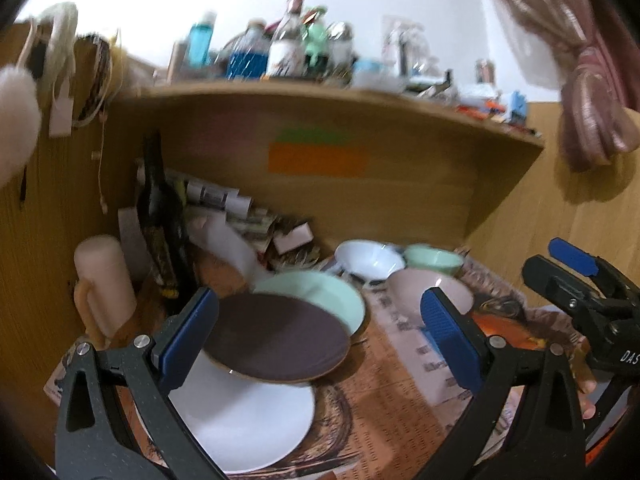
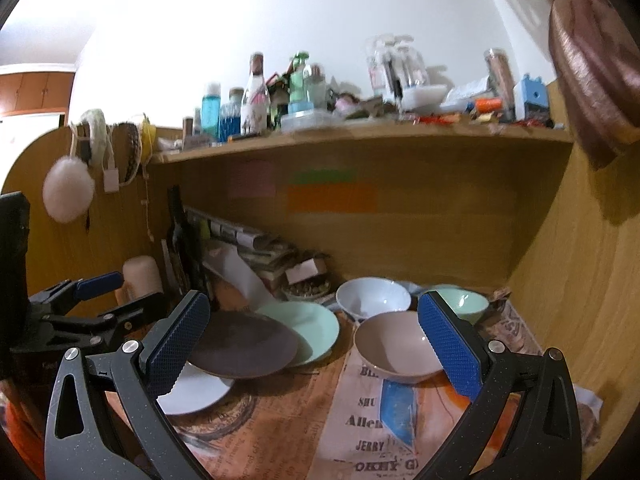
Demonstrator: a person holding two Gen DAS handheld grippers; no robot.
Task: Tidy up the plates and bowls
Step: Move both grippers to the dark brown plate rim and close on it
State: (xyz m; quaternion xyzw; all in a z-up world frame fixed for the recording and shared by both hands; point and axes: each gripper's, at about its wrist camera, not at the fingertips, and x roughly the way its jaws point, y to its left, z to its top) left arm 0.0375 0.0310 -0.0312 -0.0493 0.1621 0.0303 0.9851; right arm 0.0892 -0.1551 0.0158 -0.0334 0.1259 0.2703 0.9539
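Three overlapping plates lie on the desk: a white plate (image 1: pixel 244 420), a dark brown plate (image 1: pixel 276 336) resting on it, and a mint green plate (image 1: pixel 320 292) behind. Behind and right stand a white bowl (image 1: pixel 368 258), a mint bowl (image 1: pixel 432 258) and a beige bowl (image 1: pixel 420 292). My left gripper (image 1: pixel 320 340) is open above the plates, empty. My right gripper (image 2: pixel 316 344) is open and empty, over the gap between the brown plate (image 2: pixel 240 344) and the beige bowl (image 2: pixel 394 346). The mint plate (image 2: pixel 310 326), white plate (image 2: pixel 196 394), white bowl (image 2: pixel 372 294) and mint bowl (image 2: pixel 468 304) show there too.
A newspaper-print cloth (image 2: pixel 360 420) covers the desk. A beige mug (image 1: pixel 104 276), a dark bottle (image 1: pixel 160 208) and paper clutter (image 1: pixel 240 216) stand at the back left. A wooden shelf (image 1: pixel 320 96) loaded with bottles overhangs. A wooden side wall (image 2: pixel 580 280) closes the right.
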